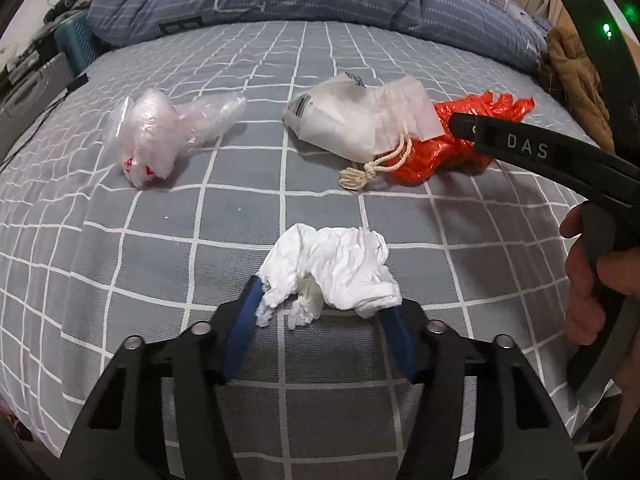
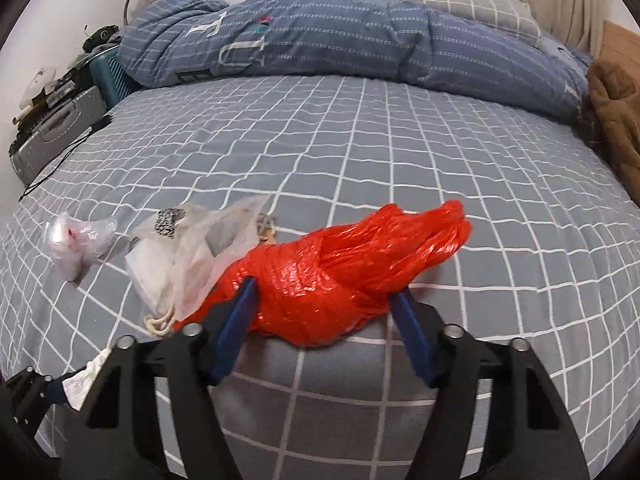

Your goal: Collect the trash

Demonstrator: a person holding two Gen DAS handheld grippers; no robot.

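A bed covered by a grey sheet with a white grid fills both views, and a bunched blue striped quilt lies across its far end, with a brown fuzzy garment at the right edge. To the left of the bed stand a grey hard-shell suitcase and a teal crate.

Four pieces of trash lie on the sheet. The crumpled red plastic bag is the largest; the right gripper has its blue jaws spread wide on either side of it, each jaw near the plastic (whether the tips actually touch it cannot be told). Just left of the red bag, overlapping its edge, rests a translucent white plastic pouch with a knotted cream drawstring. Well apart to the left sits a crumpled clear plastic bag with red specks inside.

Nearest the left gripper is a crumpled white paper tissue, lying on the sheet between the tips of its blue jaws, which stand wide apart around it. In the left wrist view the right gripper's black body, marked "DAS", reaches in from the right over the red bag, held by the person's hand.
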